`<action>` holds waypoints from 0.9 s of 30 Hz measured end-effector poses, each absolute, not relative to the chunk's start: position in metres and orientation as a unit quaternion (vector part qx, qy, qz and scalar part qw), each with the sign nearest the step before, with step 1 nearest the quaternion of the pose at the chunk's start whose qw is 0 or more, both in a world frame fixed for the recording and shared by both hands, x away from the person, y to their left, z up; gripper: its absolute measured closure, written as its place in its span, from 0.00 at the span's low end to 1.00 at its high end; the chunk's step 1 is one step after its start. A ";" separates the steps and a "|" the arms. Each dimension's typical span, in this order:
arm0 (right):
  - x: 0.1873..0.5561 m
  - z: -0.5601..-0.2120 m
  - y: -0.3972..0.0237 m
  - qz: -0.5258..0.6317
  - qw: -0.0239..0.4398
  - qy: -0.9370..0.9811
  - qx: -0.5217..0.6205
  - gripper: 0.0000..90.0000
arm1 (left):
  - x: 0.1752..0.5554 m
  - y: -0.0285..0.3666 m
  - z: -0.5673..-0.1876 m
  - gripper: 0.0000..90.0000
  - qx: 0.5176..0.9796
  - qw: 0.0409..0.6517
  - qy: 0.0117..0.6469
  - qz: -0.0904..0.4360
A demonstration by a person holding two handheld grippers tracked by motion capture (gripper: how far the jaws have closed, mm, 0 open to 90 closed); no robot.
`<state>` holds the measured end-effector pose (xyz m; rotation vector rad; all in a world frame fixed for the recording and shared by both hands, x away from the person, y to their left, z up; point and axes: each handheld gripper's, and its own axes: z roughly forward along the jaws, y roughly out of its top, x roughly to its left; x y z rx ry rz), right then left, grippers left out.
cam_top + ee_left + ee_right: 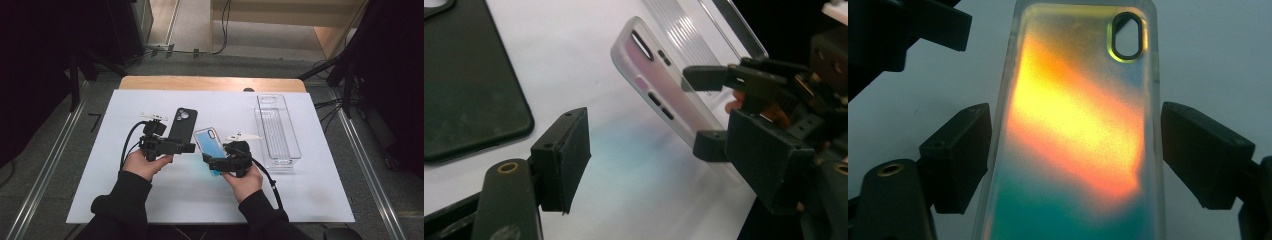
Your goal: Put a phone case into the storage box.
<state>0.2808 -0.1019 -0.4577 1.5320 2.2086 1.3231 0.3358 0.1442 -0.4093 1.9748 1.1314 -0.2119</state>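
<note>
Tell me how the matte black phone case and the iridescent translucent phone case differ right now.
The matte black phone case is opaque and dark; the iridescent translucent phone case shimmers orange to teal.

The black case lies flat on the white table; the iridescent case is tilted up off it.

The black case lies free beside the left gripper; the iridescent case sits between the jaws of the right gripper.

Both have a camera cutout at the far end.

Bare tabletop [150, 200] near the person — clear tray [278, 131] blocks the right.
</note>
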 end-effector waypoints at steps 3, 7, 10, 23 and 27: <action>0.280 -0.459 -0.099 0.444 0.074 0.732 0.512 0.16 | 0.339 0.144 -0.410 0.30 0.783 0.416 0.455 -0.081; 0.279 -0.459 -0.096 0.457 0.070 0.721 0.516 0.16 | 0.343 0.141 -0.409 0.30 0.782 0.414 0.460 -0.068; 0.280 -0.459 -0.094 0.465 0.066 0.713 0.520 0.16 | 0.344 0.137 -0.409 0.30 0.783 0.411 0.464 -0.052; 0.277 -0.463 -0.082 0.497 0.046 0.693 0.520 0.16 | 0.353 0.126 -0.416 0.32 0.770 0.419 0.479 -0.049; 0.276 -0.464 -0.082 0.512 0.040 0.681 0.522 0.16 | 0.355 0.124 -0.417 0.37 0.764 0.425 0.485 -0.037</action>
